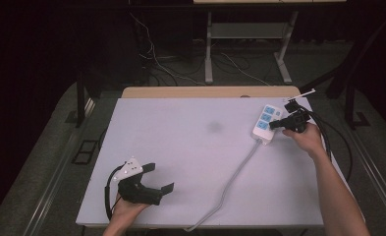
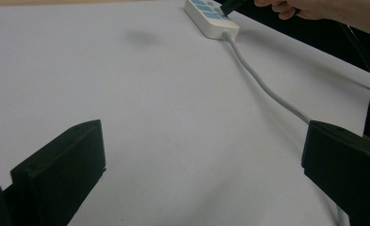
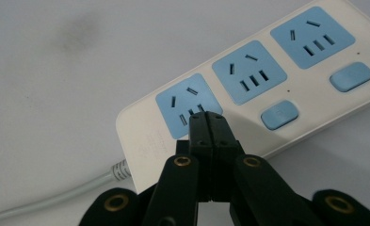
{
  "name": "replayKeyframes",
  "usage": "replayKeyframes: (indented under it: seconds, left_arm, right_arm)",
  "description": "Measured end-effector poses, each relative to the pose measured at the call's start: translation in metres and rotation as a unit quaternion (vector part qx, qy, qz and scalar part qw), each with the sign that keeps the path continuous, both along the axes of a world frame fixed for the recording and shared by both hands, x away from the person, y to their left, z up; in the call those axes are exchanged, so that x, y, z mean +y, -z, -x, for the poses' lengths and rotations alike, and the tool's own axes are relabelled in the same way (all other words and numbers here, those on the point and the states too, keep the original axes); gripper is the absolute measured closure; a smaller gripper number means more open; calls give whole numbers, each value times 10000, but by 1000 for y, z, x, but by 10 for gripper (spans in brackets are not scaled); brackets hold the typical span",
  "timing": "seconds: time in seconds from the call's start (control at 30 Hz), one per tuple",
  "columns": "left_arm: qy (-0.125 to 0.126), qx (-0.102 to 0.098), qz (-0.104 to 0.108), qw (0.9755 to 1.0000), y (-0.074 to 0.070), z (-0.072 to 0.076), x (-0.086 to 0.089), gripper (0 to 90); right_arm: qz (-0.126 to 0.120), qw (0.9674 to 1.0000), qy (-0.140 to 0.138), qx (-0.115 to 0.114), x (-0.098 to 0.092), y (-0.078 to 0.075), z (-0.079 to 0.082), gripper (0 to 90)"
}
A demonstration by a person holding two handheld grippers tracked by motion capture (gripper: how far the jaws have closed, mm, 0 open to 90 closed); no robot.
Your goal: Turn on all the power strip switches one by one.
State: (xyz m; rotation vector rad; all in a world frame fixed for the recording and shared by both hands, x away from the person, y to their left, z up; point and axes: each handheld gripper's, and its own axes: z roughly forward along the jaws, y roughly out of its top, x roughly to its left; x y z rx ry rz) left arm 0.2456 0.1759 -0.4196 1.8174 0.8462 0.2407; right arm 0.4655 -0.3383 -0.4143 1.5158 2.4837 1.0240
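Left gripper (image 1: 158, 178): held low over the near left part of the desk (image 1: 180, 147), jaws spread wide with nothing between them; a grey three-cornered plate sits on top and a black cable loops behind it.
Left hand (image 1: 126, 209): comes in from the near edge and grips the body of that gripper from below.
Desk surface: white sheet, bare in the middle apart from a faint dark smudge (image 1: 215, 127).
Cord (image 1: 234, 174): grey, runs from the near end of the power strip across the desk and off the near edge.
Power strip (image 1: 266, 123): white with three blue sockets, lying flat at the far right of the desk, near the right edge.
Right gripper (image 3: 208, 116): jaws pressed together, pinching nothing; the closed tips rest over the blue socket (image 3: 188, 106) nearest the cord end, at its lower slots.
Right hand (image 1: 306, 137): holds the gripper just beside the power strip, forearm reaching in from the near right.
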Motion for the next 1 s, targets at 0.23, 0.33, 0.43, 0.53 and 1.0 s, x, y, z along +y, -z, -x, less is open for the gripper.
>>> replayKeyframes:
  seconds: [0.23,0.33,0.43,0.53,1.0]
  left_arm:
    - [9,2,-7,10000,0,0,0,0]
    - [13,5,-7,10000,1,0,-1,0]
    - [17,17,-5,10000,1,0,-1,0]
    - [23,16,-2,10000,1,0,-1,0]
    - [0,33,37,10000,1,1,1,0]
  right_arm:
    - [99,9999,-55,-108,1,1,1,900]
    - [69,9999,-65,-128,0,2,2,900]
    - [139,9997,-84,-185,1,3,3,900]
    - [99,9997,-49,-227,1,4,5,900]
    - [265,9993,-36,-280,5,4,6,900]
